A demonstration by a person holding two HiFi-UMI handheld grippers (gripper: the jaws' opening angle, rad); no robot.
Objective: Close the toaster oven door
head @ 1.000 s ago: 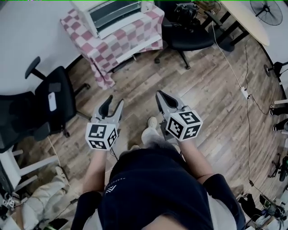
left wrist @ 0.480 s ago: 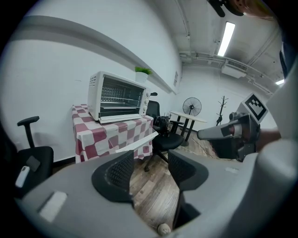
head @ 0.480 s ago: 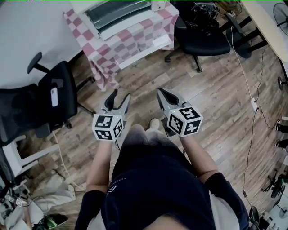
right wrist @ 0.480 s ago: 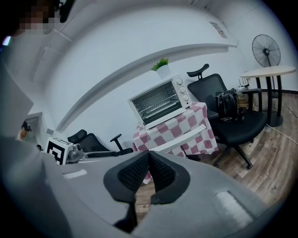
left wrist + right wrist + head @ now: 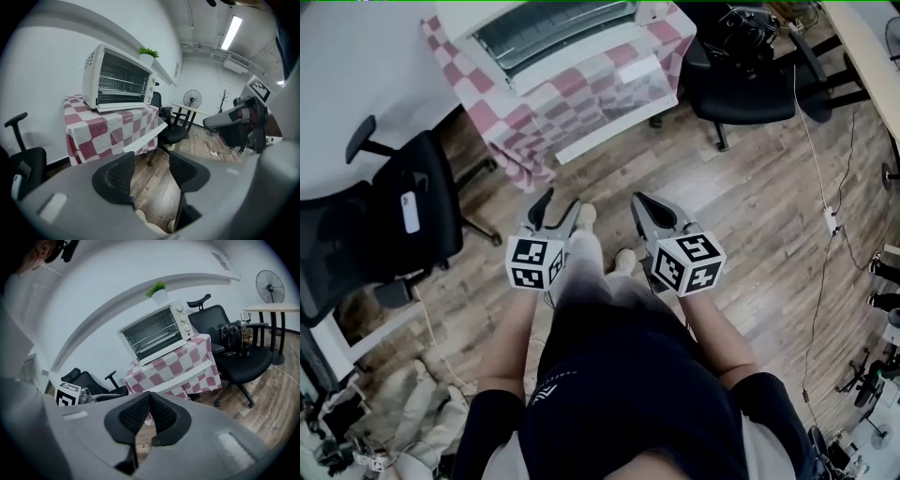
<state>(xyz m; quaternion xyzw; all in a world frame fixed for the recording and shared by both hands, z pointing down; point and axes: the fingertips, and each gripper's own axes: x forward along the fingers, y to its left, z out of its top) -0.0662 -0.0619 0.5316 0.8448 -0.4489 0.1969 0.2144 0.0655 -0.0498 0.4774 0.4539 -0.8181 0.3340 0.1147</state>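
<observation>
The left gripper (image 5: 560,200), ribbed black pads (image 5: 117,174) just opening wider around nothing, and the clenched right gripper (image 5: 639,199) face a boxy white toaster oven (image 5: 553,36) whose glass door (image 5: 609,94) hangs open.

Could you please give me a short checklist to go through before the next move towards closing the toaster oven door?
1. Closed yet? The toaster oven has its door hanging open: not ok.
2. Is the left gripper free? Jaws apart, they have just been opening, nothing between them: ok.
3. Is the right gripper free? Jaws together, empty: ok.
4. Grippers at the door? Both hang short of the checked table, touching nothing: not ok.
5. Is the black chair apart from the door's right end? It stands close beside it: cannot tell.
</observation>
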